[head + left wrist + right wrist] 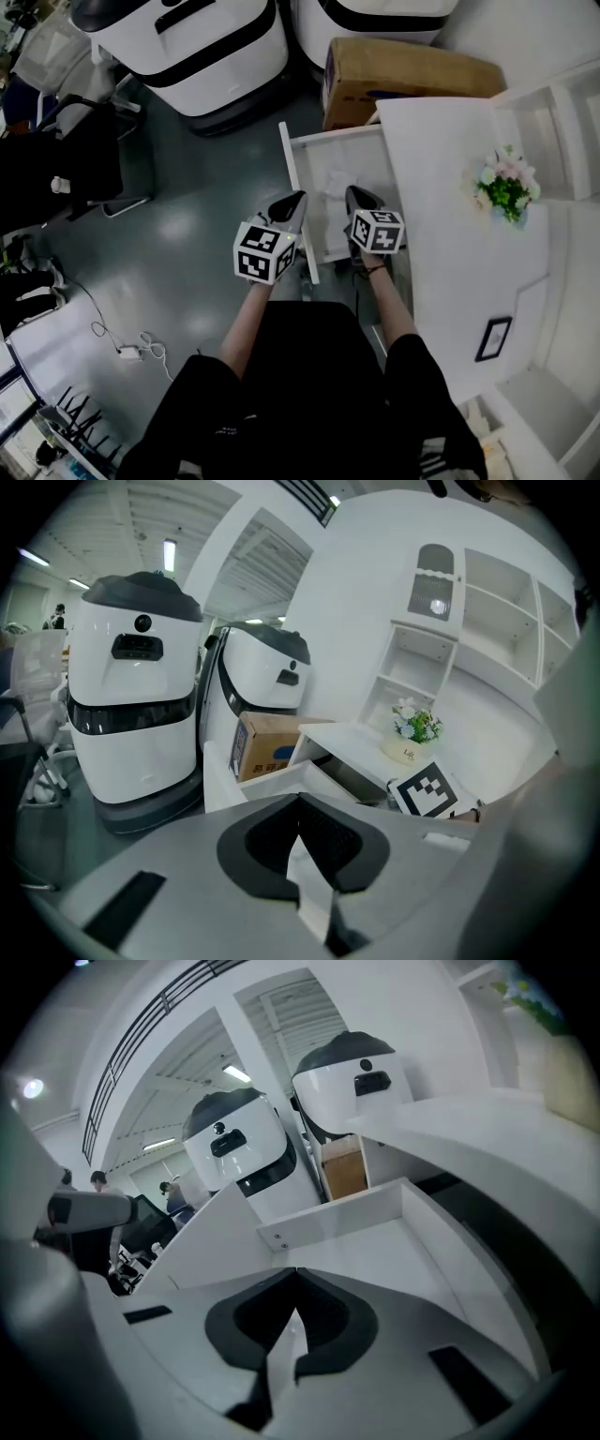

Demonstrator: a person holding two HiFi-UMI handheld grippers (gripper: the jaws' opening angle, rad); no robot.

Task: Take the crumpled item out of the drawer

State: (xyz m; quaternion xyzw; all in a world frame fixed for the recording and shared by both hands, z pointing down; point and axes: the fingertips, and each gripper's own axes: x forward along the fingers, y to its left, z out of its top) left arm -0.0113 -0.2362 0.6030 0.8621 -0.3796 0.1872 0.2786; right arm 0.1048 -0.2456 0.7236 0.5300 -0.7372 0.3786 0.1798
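Hovering with jaws pressed together, the left gripper [295, 199] and right gripper [356, 194] are flanking the crumpled white item [335, 180] in the drawer [291, 169], the right one nearer.

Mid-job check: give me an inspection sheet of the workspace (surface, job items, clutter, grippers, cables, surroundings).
Surface: white desk top, mostly bare.
Job's things: drawer pulled open; crumpled white item lies inside it, not held.
Clutter: flower pot and small dark frame on the white surfaces; nothing else seen in the drawer.
Grippers: left gripper jaws together, empty, over the drawer's left wall; right gripper jaws together, empty, over the drawer.
Cables: white cable with adapter on the floor, to the person's left.
Surroundings: two white machines, cardboard box beyond the drawer, black chair, white shelves.
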